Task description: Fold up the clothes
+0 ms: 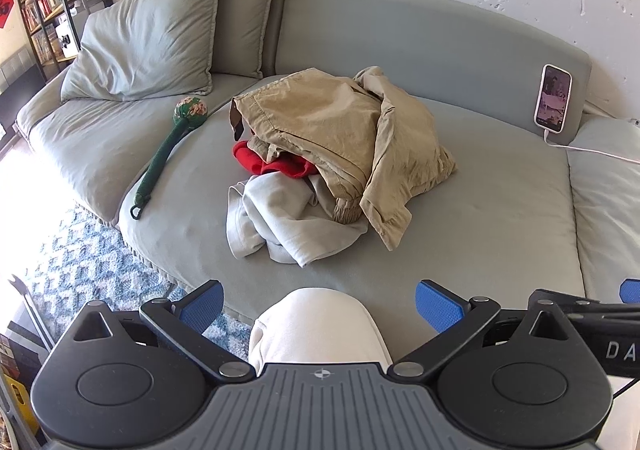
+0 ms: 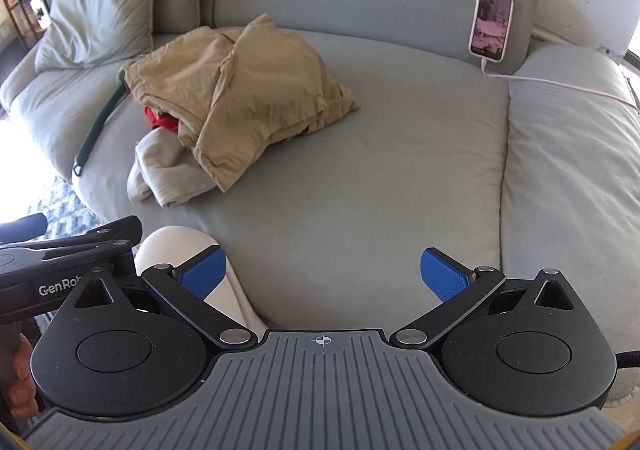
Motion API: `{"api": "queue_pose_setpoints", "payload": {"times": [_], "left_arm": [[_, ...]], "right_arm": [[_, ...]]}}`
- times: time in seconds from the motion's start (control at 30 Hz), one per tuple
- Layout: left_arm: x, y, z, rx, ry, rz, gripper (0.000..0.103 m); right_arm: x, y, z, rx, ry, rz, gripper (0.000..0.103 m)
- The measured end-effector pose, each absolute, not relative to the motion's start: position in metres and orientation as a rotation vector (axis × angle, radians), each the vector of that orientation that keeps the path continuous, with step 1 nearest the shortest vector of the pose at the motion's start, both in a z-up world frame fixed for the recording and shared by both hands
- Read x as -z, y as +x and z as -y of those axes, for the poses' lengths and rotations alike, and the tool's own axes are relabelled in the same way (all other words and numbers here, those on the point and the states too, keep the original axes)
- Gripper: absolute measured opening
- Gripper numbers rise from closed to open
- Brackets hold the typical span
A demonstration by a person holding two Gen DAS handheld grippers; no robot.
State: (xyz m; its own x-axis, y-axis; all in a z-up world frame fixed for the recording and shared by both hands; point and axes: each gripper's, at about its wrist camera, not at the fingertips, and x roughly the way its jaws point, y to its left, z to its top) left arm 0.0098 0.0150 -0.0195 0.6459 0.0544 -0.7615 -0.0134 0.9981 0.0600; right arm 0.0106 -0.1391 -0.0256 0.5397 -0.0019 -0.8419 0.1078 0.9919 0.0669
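Fingers spread wide and empty on left gripper and right gripper, hung near sofa; best started with topmost khaki garment, lifted clear of pile.

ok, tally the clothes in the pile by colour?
Tan garment: 1
Red garment: 1
Light grey garment: 1
Total: 3 visible; more could be hidden beneath. Both grippers, left gripper and right gripper, are open and clear of the pile.
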Motion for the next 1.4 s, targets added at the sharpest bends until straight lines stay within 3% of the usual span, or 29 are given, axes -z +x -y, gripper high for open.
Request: {"api": "queue_pose_setpoints", "payload": {"times": [0.37,1.03,1.17,1.23,1.27,1.3,1.33,1.4], "left_arm": [[0.046,0.051,-0.051,-0.1,-0.048,-0.894,0.102],[0.066,0.115,-0.071,-0.148,-0.023,-0.881,0.102],[0.066,0.116,-0.065,-0.122,-0.012,-0.873,0.102],[0.065,0.116,-0.061,-0.129,-0.008,-0.864,0.102],[0.064,0.115,-0.06,-0.129,-0.006,-0.861,0.101],[0.063,0.114,-0.059,-0.122,-0.002,-0.856,0.101],[0.061,0.111,-0.058,-0.114,0.003,-0.848,0.101],[0.058,0.107,-0.056,-0.099,0.013,-0.832,0.101]], "right_arm": [[0.046,0.063,0.142,-0.027,0.24,-0.839,0.103],[0.081,0.183,0.089,-0.119,0.152,-0.822,0.102],[0.09,0.198,0.088,-0.104,0.166,-0.823,0.066],[0.096,0.206,0.089,-0.122,0.18,-0.849,0.058],[0.098,0.208,0.089,-0.139,0.187,-0.852,0.048],[0.099,0.21,0.089,-0.157,0.191,-0.852,0.026],[0.1,0.21,0.089,-0.161,0.193,-0.853,0.011],[0.095,0.207,0.093,-0.155,0.2,-0.839,0.004]]}}
